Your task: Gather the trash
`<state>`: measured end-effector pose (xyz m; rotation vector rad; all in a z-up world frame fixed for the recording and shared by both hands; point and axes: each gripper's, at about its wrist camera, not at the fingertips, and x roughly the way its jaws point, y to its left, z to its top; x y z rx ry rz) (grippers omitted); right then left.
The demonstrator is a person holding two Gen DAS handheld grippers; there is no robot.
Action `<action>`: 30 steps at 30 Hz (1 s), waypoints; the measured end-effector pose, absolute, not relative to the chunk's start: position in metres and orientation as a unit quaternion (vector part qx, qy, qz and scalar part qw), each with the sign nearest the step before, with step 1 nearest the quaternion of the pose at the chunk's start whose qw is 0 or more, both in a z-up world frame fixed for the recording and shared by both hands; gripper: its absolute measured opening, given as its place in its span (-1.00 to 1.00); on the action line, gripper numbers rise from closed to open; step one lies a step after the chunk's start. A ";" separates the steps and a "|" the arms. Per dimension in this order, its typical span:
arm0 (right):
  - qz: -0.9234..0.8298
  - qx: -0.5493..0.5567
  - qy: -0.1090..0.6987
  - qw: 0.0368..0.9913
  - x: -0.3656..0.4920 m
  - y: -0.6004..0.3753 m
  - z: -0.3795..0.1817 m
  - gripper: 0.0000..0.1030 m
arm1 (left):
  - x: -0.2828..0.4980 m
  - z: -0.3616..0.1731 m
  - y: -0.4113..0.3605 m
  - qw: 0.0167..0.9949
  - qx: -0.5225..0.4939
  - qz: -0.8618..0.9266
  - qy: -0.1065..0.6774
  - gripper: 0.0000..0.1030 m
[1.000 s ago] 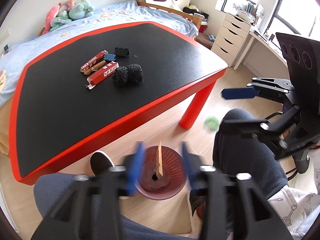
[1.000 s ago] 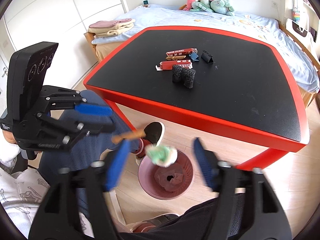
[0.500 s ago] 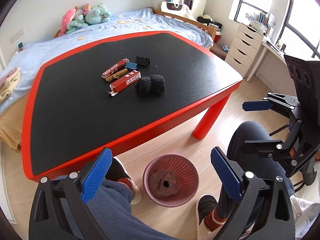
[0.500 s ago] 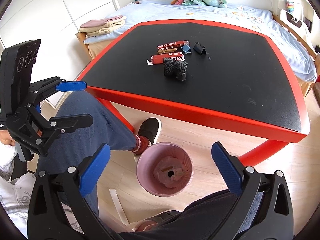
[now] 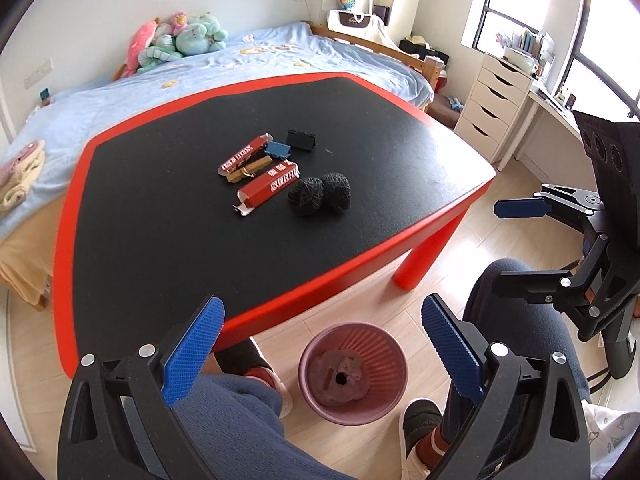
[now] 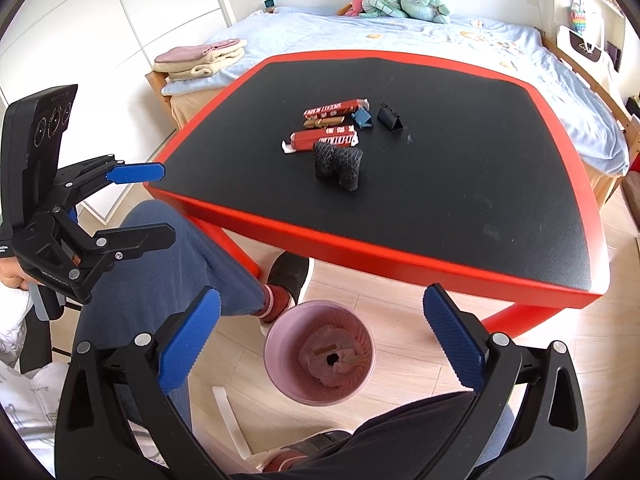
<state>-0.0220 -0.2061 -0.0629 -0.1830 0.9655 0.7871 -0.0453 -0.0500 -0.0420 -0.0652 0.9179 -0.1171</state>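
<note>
1. Step in hand, as I judge it: a drop into the bin (image 6: 319, 356) looks done, and it's time to go back for more trash.
2. Left gripper (image 5: 320, 344) has its jaws spread wide with nothing between them; they have just been opening. It hangs over the bin (image 5: 352, 372), which sits on the floor between the person's feet.
3. Right gripper (image 6: 320, 340) is also spread wide and empty; its jaws have just been opening too. It sits above the same bin.
4. The bin holds crumpled pinkish stuff plus a stick-like bit; finer detail is too small to tell.
5. Trash left on the worktop (image 5: 160, 248), clustered near the middle: two red wrappers (image 5: 269, 187), a brown stick piece (image 5: 248, 168), a small blue clip (image 5: 279, 149), a black clip (image 5: 301, 140) and two black mesh rolls (image 5: 320, 196).
6. The rolls touch each other and sit just beside the nearer red wrapper.
7. Next move, my guess: lift either gripper up and forward over the worktop edge, then line the jaws across one item.
8. The rolls are nearest and bulky, so an easy pinch. The flat wrappers need the fingers low to the worktop.
</note>
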 end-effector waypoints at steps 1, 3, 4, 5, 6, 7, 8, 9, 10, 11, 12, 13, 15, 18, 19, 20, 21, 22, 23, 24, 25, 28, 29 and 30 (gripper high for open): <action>0.368 -0.084 0.449 0.810 -0.018 -0.205 -0.060 0.93 | -0.043 -0.041 -0.048 0.895 -0.031 -0.056 0.442 0.85; 0.368 -0.083 0.446 0.812 -0.011 -0.204 -0.056 0.93 | -0.035 -0.039 -0.044 0.896 -0.029 -0.055 0.440 0.85; 0.367 -0.083 0.444 0.813 -0.006 -0.203 -0.053 0.93 | -0.032 -0.038 -0.043 0.896 -0.028 -0.055 0.439 0.85; 0.368 -0.083 0.441 0.814 -0.002 -0.201 -0.051 0.93 | -0.030 -0.038 -0.041 0.897 -0.027 -0.056 0.439 0.85; 0.368 -0.083 0.440 0.815 0.002 -0.200 -0.049 0.93 | -0.027 -0.037 -0.039 0.897 -0.026 -0.056 0.437 0.85; 0.368 -0.084 0.437 0.816 0.007 -0.199 -0.047 0.93 | -0.022 -0.035 -0.037 0.898 -0.023 -0.057 0.436 0.85; 0.368 -0.085 0.435 0.817 0.012 -0.198 -0.044 0.93 | -0.020 -0.034 -0.035 0.899 -0.022 -0.057 0.434 0.85; 0.369 -0.085 0.433 0.818 0.017 -0.196 -0.042 0.93 | -0.016 -0.033 -0.034 0.899 -0.021 -0.058 0.433 0.85; 0.370 -0.085 0.430 0.819 0.023 -0.195 -0.039 0.93 | -0.011 -0.032 -0.031 0.900 -0.021 -0.060 0.432 0.85; 0.370 -0.086 0.428 0.820 0.029 -0.193 -0.037 0.93 | -0.007 -0.032 -0.028 0.900 -0.021 -0.062 0.431 0.85; 0.371 -0.086 0.426 0.821 0.036 -0.191 -0.035 0.93 | -0.002 -0.031 -0.026 0.900 -0.021 -0.063 0.430 0.85; 0.371 -0.088 0.424 0.821 0.041 -0.189 -0.033 0.93 | 0.003 -0.031 -0.024 0.900 -0.020 -0.066 0.430 0.85; 0.373 -0.092 0.421 0.822 0.055 -0.184 -0.030 0.93 | 0.013 -0.030 -0.021 0.900 -0.016 -0.071 0.429 0.85; 0.375 -0.096 0.418 0.822 0.074 -0.176 -0.029 0.93 | 0.030 -0.032 -0.016 0.899 -0.005 -0.081 0.431 0.85; 0.375 -0.099 0.419 0.821 0.082 -0.172 -0.030 0.93 | 0.036 -0.034 -0.014 0.897 -0.003 -0.082 0.434 0.85; 0.376 -0.101 0.418 0.821 0.088 -0.170 -0.030 0.93 | 0.039 -0.036 -0.013 0.896 -0.002 -0.084 0.436 0.85; 0.377 -0.105 0.418 0.820 0.097 -0.165 -0.031 0.93 | 0.044 -0.037 -0.010 0.895 0.000 -0.086 0.438 0.85; 0.376 -0.107 0.418 0.820 0.103 -0.162 -0.032 0.93 | 0.050 -0.040 -0.008 0.894 0.002 -0.088 0.440 0.85; 0.376 -0.110 0.419 0.819 0.109 -0.158 -0.033 0.93 | 0.055 -0.042 -0.006 0.892 0.004 -0.092 0.443 0.85; 0.378 -0.114 0.419 0.818 0.115 -0.154 -0.035 0.93 | 0.061 -0.045 -0.003 0.890 0.005 -0.095 0.445 0.85; 0.380 -0.119 0.419 0.816 0.122 -0.149 -0.038 0.93 | 0.065 -0.047 -0.002 0.889 0.006 -0.097 0.447 0.85; 0.383 -0.127 0.423 0.811 0.140 -0.138 -0.045 0.93 | 0.080 -0.058 0.006 0.883 0.004 -0.107 0.457 0.85; 0.385 -0.129 0.424 0.810 0.147 -0.134 -0.048 0.93 | 0.083 -0.061 0.008 0.881 0.003 -0.111 0.460 0.85; 0.387 -0.131 0.425 0.808 0.153 -0.131 -0.052 0.93 | 0.087 -0.064 0.009 0.879 0.002 -0.115 0.463 0.85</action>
